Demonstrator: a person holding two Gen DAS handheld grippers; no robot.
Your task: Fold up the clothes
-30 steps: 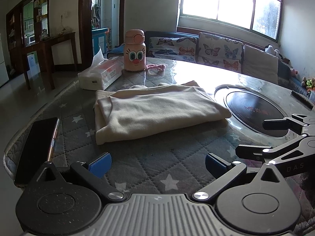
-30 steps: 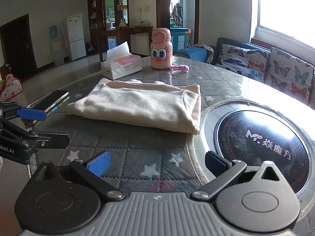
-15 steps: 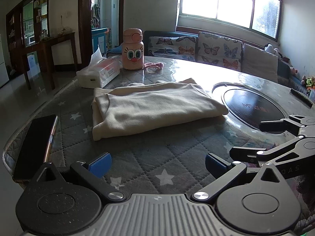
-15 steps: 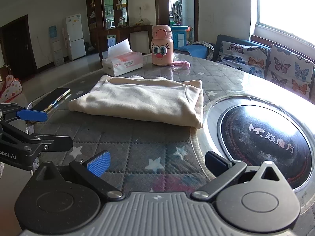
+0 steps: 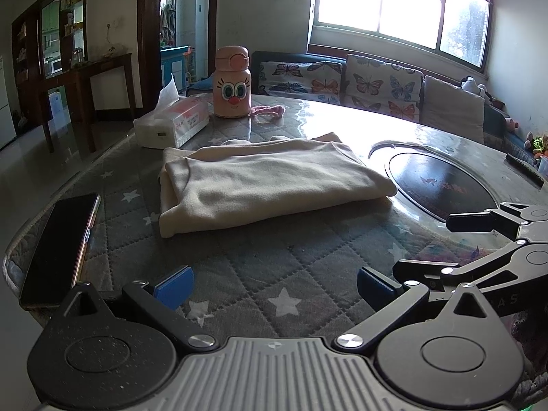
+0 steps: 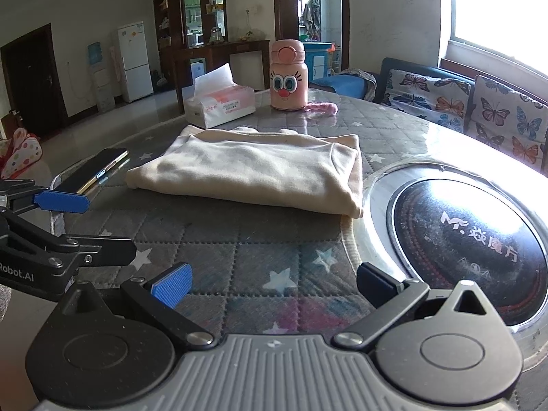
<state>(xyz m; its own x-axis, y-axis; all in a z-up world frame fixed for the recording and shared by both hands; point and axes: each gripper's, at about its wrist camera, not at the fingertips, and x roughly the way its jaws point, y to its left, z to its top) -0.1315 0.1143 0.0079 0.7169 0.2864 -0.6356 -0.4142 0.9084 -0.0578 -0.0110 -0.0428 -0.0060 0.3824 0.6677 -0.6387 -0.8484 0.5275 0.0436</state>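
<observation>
A cream garment (image 5: 267, 185) (image 6: 253, 171) lies folded into a flat rectangle on the grey star-quilted table cover (image 5: 239, 267). My left gripper (image 5: 274, 289) stands open well short of the garment's near edge, with nothing between its blue pads. My right gripper (image 6: 272, 284) is also open and empty, back from the garment near the table's front. Each gripper shows at the side of the other's view: the right one (image 5: 479, 239) and the left one (image 6: 68, 226).
A black phone (image 5: 58, 246) lies at the table's left edge. A tissue box (image 5: 171, 125), a pink cartoon bottle (image 5: 232, 84) and a pink strap (image 5: 269, 111) sit behind the garment. A round black hob (image 6: 469, 250) is set in the table at right. A butterfly sofa stands beyond.
Both grippers have drawn back a little from the folded garment, which now looks slightly farther away. The garment itself has not moved. Both stay open.
</observation>
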